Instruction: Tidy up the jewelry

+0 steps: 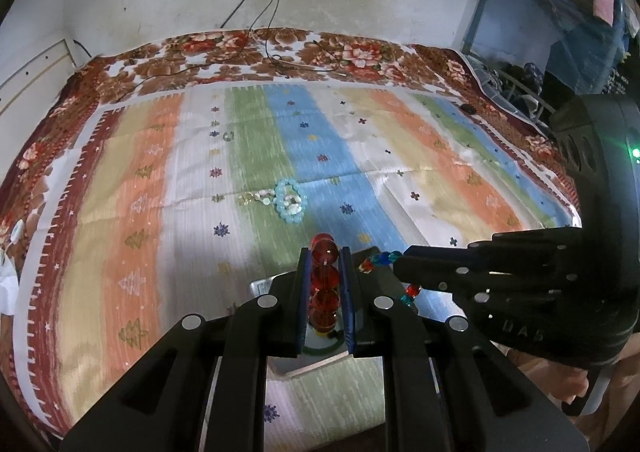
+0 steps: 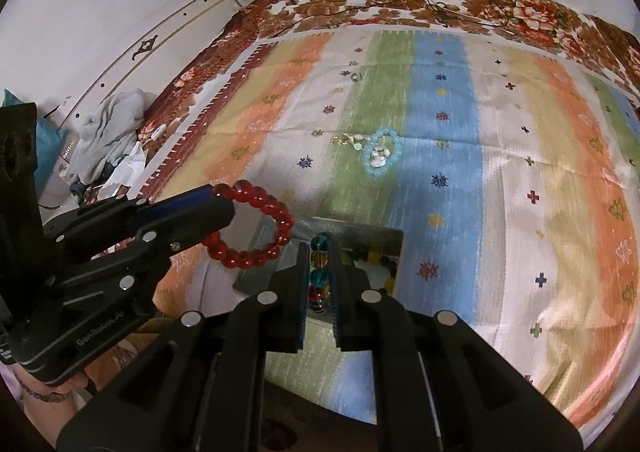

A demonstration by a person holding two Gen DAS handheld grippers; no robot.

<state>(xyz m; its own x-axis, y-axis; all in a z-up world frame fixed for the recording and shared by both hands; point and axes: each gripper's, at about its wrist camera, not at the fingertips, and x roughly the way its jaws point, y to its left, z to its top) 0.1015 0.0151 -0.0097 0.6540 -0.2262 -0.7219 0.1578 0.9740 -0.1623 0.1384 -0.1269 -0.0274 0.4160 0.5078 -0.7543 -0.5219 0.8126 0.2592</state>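
My left gripper (image 1: 325, 252) is shut on a red bead bracelet (image 1: 325, 284), which hangs as a ring in the right wrist view (image 2: 256, 228). My right gripper (image 2: 320, 248) is shut on a multicoloured bead bracelet (image 2: 319, 272), also seen in the left wrist view (image 1: 380, 259). Both hover over a grey metal tray (image 2: 360, 234) that holds dark and yellow beads (image 2: 378, 258). A pale blue bead bracelet (image 1: 290, 201) with shell and gold pieces (image 1: 260, 196) lies farther out on the striped cloth.
The striped cloth (image 1: 400, 156) covers a floral blanket (image 1: 360, 52) on a bed. Cables (image 1: 280, 60) trail from a wall socket. A pile of clothes (image 2: 108, 132) sits at the bed's left. A small ring-like item (image 1: 228, 137) lies far on the cloth.
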